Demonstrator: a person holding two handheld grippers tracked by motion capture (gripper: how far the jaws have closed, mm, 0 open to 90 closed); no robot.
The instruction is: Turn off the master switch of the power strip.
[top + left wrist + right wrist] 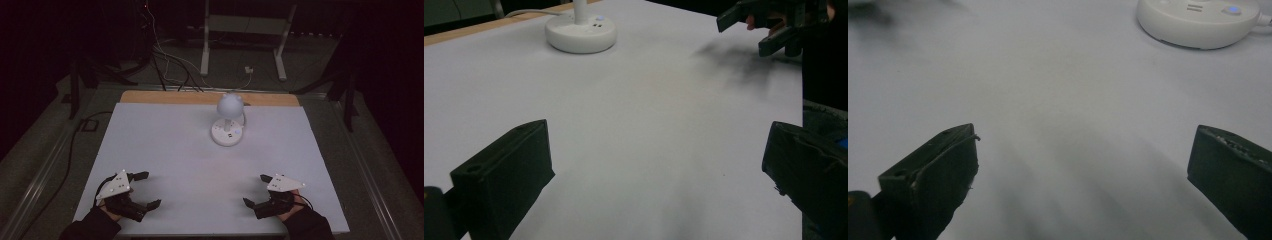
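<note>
A small white desk lamp (229, 120) with a round head and a round base (581, 34) stands on the white table top (175, 145), right of centre and toward the back. Its base (1198, 20) carries a blue-lit button. My left gripper (150, 189) rests near the front left edge, jaws wide apart with nothing between them. At the front right, my right gripper (256, 190) is likewise open and empty. The left gripper view catches the right gripper (749, 30) at its upper right.
A wooden strip (165, 97) runs along the table's back edge, and the lamp's cord trails off over it. Beyond the table, cables and a white stand (245, 30) sit on the dark floor. Metal rails flank the table.
</note>
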